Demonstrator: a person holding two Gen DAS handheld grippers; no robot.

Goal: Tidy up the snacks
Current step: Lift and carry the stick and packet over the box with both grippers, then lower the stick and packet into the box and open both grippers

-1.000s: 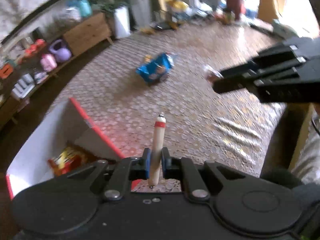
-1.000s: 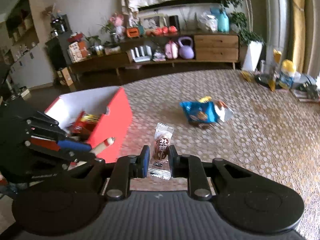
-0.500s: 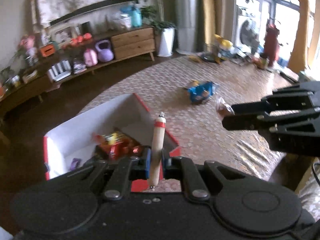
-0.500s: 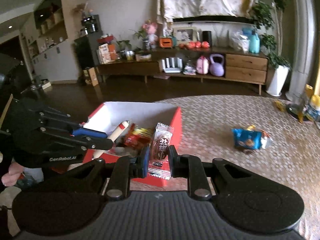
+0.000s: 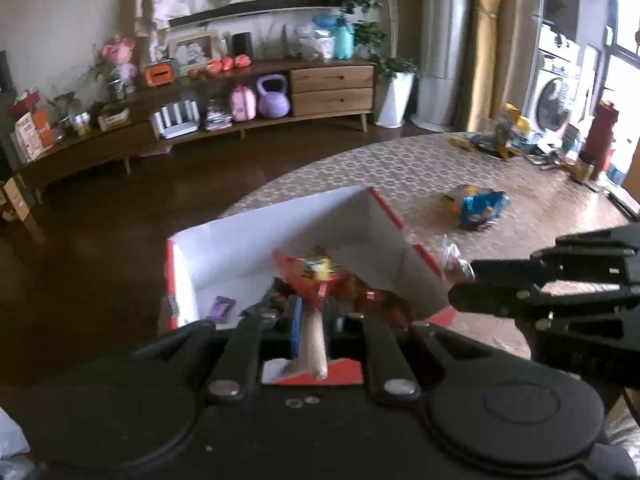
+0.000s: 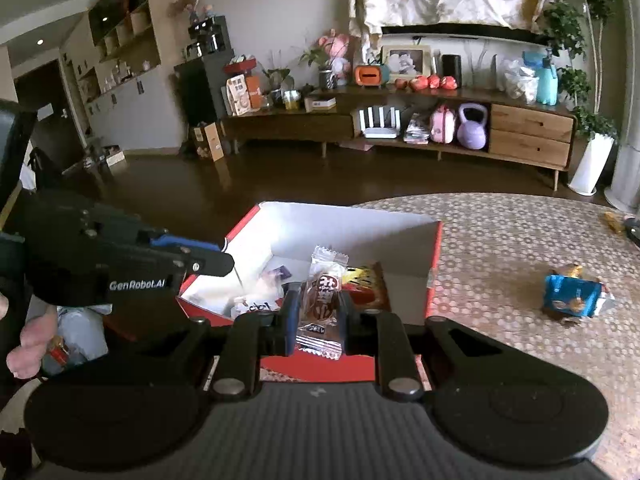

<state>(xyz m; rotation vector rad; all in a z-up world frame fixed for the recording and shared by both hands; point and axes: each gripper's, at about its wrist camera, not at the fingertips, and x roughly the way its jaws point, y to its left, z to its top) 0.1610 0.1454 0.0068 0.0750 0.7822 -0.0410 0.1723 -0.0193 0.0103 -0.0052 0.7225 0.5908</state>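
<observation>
A red box (image 5: 384, 208) with a white inside stands at the table's near corner and holds several snack packs; it also shows in the right wrist view (image 6: 434, 252). My left gripper (image 5: 314, 320) is over the box, its jaws parted, with a beige sausage stick (image 5: 314, 340) blurred and tilted between them. My right gripper (image 6: 318, 312) is shut on a clear-wrapped brown snack (image 6: 322, 300), held above the box's near edge. A blue snack bag (image 5: 478, 206) lies further out on the table, seen also in the right wrist view (image 6: 572, 294).
The round table has a patterned cloth (image 6: 520, 240). A low wooden sideboard (image 6: 440, 124) with toys and a kettlebell stands across the dark floor. Clutter sits at the table's far side (image 5: 520, 140).
Both grippers have moved from over the table to over the red box. The sausage stick has dropped lower and tilted in the left gripper, whose jaws have widened.
</observation>
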